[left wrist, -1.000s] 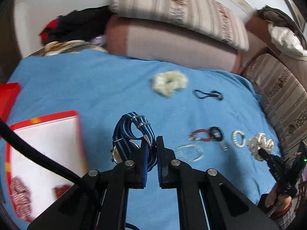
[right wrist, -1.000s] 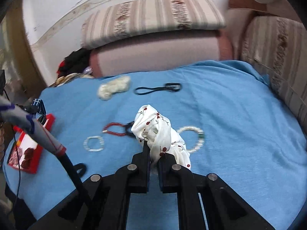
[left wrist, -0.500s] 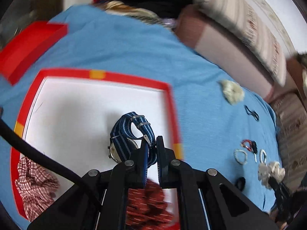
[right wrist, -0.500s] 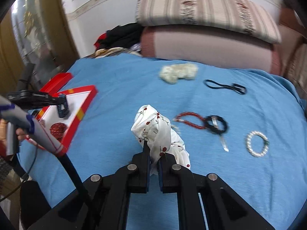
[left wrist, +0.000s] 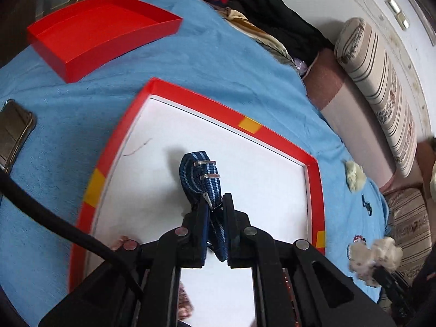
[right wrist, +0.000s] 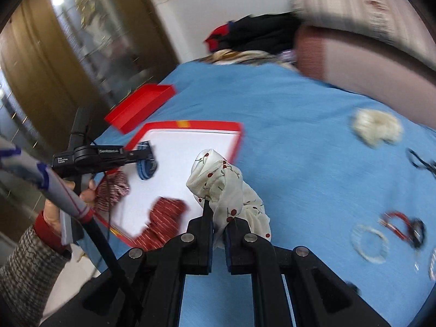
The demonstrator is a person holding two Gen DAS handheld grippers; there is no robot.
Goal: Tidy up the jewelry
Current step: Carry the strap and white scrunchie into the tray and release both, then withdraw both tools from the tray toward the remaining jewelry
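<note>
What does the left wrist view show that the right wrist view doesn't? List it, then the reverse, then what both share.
Left wrist only: a phone lying on the blue cover.

Right wrist only: a hand holding the left gripper, two red patterned scrunchies, and bracelets.

Both: the white-lined red box, the red lid, the striped watch strap, the cherry-print scrunchie and the cream scrunchie.

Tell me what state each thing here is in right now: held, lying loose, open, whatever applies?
Left gripper: shut on the blue striped fabric watch strap, over the box.
Right gripper: shut on the white cherry-print scrunchie.
Red-rimmed white-lined box: open, holding two red patterned scrunchies.
Red box lid: off, lying upturned.
Cream fluffy scrunchie: loose on the blue blanket.
</note>
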